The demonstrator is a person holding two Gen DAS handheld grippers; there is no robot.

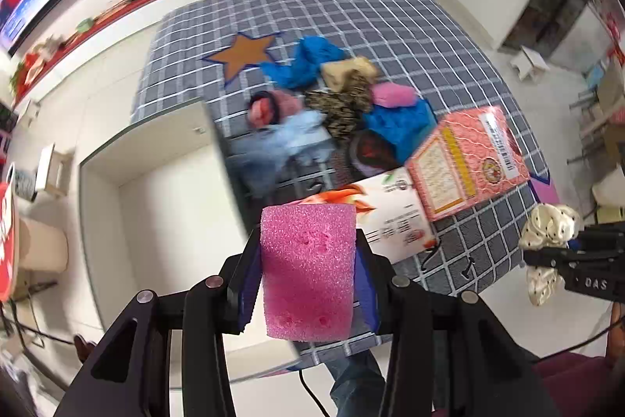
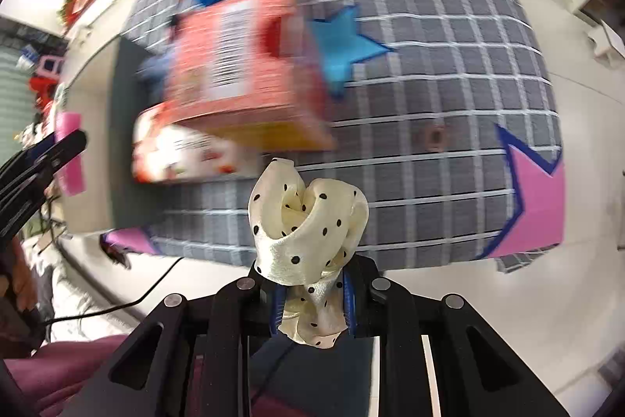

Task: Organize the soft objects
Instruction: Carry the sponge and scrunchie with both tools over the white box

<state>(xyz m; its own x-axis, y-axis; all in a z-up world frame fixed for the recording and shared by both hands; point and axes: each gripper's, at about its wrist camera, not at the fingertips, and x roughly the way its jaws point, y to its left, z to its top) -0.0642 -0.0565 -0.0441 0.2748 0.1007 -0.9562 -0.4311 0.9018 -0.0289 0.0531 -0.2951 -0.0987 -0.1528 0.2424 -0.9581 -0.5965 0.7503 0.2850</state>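
Well, both hands are up over the checked table, each holding one soft thing.

Left gripper [image 1: 308,272]: its fingers pinch a pink sponge [image 1: 308,260] from both sides; the blue pads sit against the long flanks of the block, and the sponge stands up well past the fingertips.

Right gripper [image 2: 312,303]: its fingers are pressed tight on a cream polka-dot scrunchie [image 2: 308,221]; the pinched part is low between the pads, most of the ruffle bulges out beyond the tips, and a small bit hangs behind them.

Table [image 1: 390,14]: grey cloth with white checks and star patches.

Pink box [image 1: 465,163]: on the table, leaning on a white printed box [image 1: 390,217]; the sponge hangs in front of the white box, on its near side.

Soft pile [image 1: 336,96]: blue, camouflage, pale blue and pink pieces lying on the table on the far side of the pink box, another pink sponge [image 1: 392,94] among them.

White bin [image 1: 164,202]: standing just beside the table, on the far side of the white printed box from the pink box.
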